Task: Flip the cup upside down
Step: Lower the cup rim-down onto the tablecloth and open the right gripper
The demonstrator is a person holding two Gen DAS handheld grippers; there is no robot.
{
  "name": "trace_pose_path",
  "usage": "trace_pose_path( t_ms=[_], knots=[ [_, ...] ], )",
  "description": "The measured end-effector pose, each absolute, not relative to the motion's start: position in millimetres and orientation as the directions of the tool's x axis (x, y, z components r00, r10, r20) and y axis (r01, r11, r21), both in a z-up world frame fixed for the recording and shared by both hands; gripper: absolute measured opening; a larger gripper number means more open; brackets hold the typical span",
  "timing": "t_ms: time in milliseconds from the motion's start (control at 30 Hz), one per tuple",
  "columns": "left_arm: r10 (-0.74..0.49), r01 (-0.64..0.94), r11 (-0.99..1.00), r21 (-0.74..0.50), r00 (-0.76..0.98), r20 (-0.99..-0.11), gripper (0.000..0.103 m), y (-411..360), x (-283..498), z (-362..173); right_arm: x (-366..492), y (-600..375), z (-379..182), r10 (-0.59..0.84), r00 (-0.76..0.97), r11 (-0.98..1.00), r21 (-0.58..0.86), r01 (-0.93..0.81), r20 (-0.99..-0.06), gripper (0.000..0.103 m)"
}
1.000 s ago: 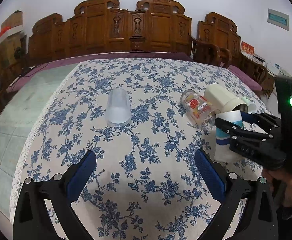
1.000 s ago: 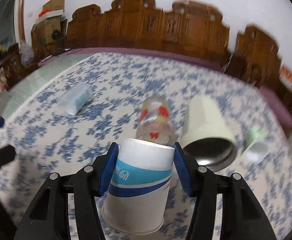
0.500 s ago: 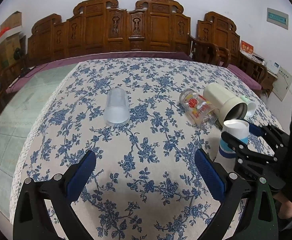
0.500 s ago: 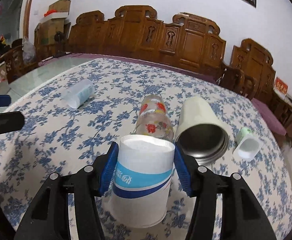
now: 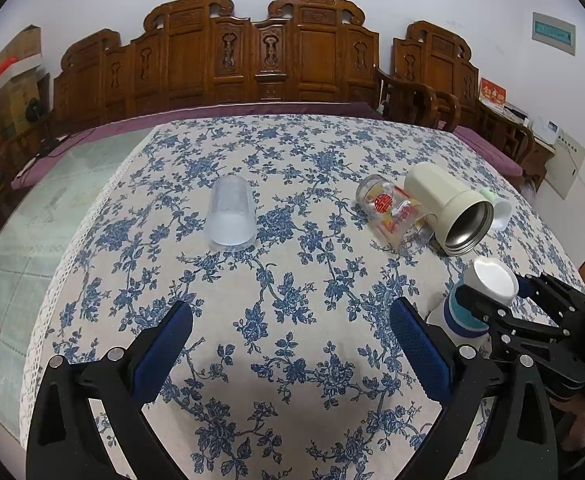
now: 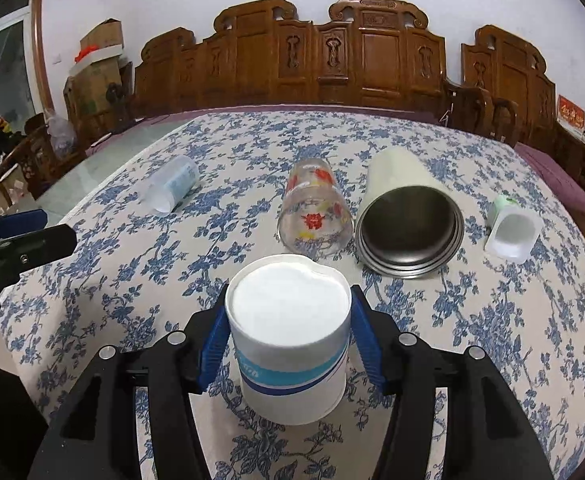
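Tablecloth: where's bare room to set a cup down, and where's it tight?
Free: the stretch of tablecloth between the frosted plastic cup and the left gripper, plus the far half toward the wooden bench. Crowded: the right side, where the printed glass, cream thermos and small white cup lie beside the paper cup in the right gripper.

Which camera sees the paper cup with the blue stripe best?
The right wrist view: the paper cup stands upside down, big and centred between the right gripper pads. The left wrist view shows it small at the right edge, partly hidden by that gripper.
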State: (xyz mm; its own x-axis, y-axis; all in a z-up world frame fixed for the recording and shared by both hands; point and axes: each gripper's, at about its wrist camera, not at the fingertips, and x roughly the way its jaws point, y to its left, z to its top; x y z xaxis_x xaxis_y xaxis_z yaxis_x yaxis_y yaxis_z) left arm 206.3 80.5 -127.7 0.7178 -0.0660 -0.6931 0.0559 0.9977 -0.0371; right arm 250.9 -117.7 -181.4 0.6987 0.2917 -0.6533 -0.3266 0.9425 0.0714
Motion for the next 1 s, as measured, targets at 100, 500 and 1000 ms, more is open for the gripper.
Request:
trace_pose_path(
  t_ms=[100,500,1000],
  knots=[
    [-0.067,0.058,0.998,-0.036,0.718,-0.693,0.095,80,206,-128,249,-120,-183,0.311,0.683,0.938,0.1,-0.331,-0.661,0.064],
    [-0.06,0.054,0.998,-0.03,0.726,-0.686,0.095,71,197,-128,229,-137,-171,0.307,0.69,0.944,0.116,-0.31,-0.656,0.088],
    [-0.019,0.028,1.0,0.005,0.79,-0.612,0.095,27,134,-87,157,-204,-112,0.263,0.774,0.964,0.133,-0.228,-0.575,0.1]
  ],
)
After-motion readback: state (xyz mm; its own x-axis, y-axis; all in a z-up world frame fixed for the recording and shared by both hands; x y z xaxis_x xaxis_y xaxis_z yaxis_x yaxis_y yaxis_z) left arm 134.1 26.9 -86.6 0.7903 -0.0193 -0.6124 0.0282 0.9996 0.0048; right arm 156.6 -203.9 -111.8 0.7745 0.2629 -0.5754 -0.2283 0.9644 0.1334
